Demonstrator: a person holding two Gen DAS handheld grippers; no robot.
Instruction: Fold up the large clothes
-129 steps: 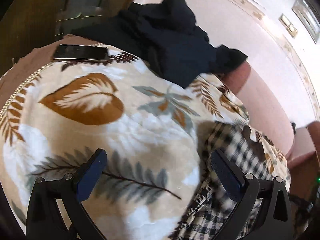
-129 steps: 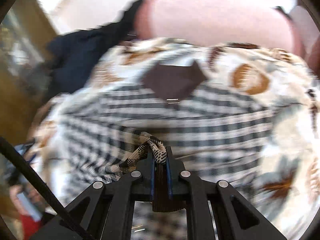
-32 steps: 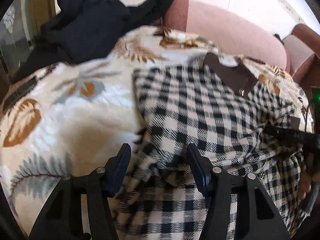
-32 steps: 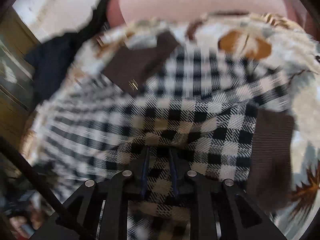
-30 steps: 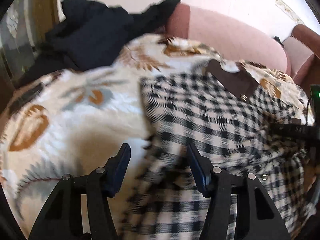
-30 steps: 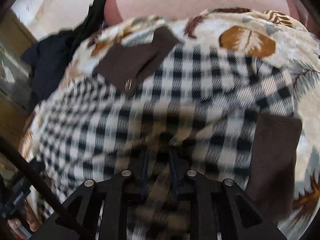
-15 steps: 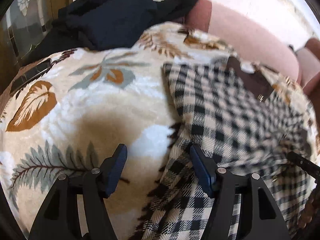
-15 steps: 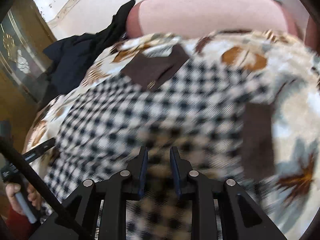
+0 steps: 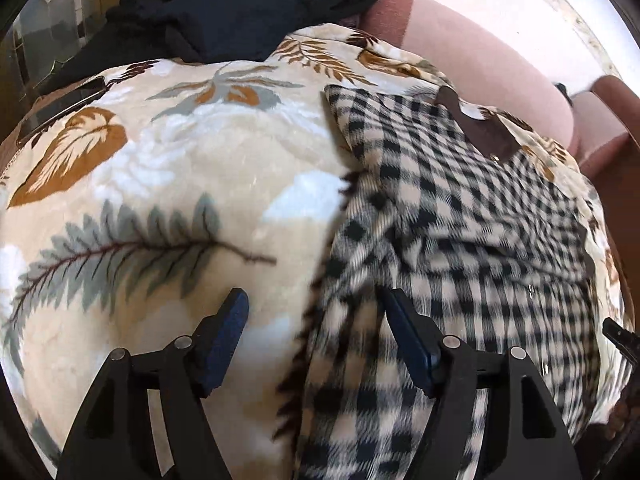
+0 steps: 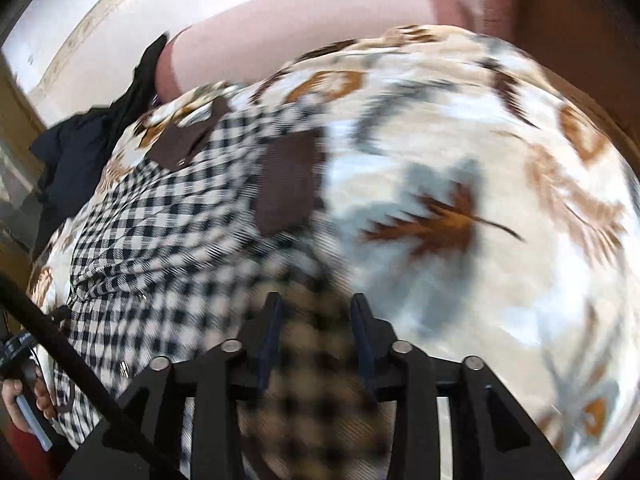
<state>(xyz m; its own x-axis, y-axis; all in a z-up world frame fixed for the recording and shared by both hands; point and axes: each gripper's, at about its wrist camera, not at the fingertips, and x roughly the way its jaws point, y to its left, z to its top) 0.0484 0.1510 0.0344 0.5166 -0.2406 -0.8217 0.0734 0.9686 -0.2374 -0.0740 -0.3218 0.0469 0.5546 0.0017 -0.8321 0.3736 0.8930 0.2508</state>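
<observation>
My left gripper (image 9: 314,316) hangs over the left edge of the checked shirt (image 9: 460,240). Jaws are opening, wide apart. The edge of the shirt lies below and between the fingers, pads not pressing on it. Left finger (image 9: 224,332) sits over bare blanket (image 9: 160,184), right finger (image 9: 408,336) over checked cloth.

My right gripper (image 10: 316,320) is also opening, with a narrower gap. Blurred checked cloth shows between the fingers; I see a gap on each side, so the pads do not look pressed on it. Blur is heavy here, so contact is not fully clear.

The shirt (image 10: 168,232) lies spread on the leaf-print blanket (image 10: 460,152), which covers a bed or sofa. From the left wrist the shirt is on the right half of the blanket. A brown collar (image 9: 480,128) is at the shirt's far end, near the pink backrest (image 9: 480,60). From the right wrist I see the collar (image 10: 188,140) and a brown cuff or patch (image 10: 288,184) at the shirt's right edge, touching the blanket.

A dark garment (image 9: 240,4) is piled at the far left corner, partly on the blanket. A phone (image 9: 64,108) lies at the blanket's left edge.

In the right wrist view, bottom left, a hand (image 10: 24,396) holds the other gripper's handle.
</observation>
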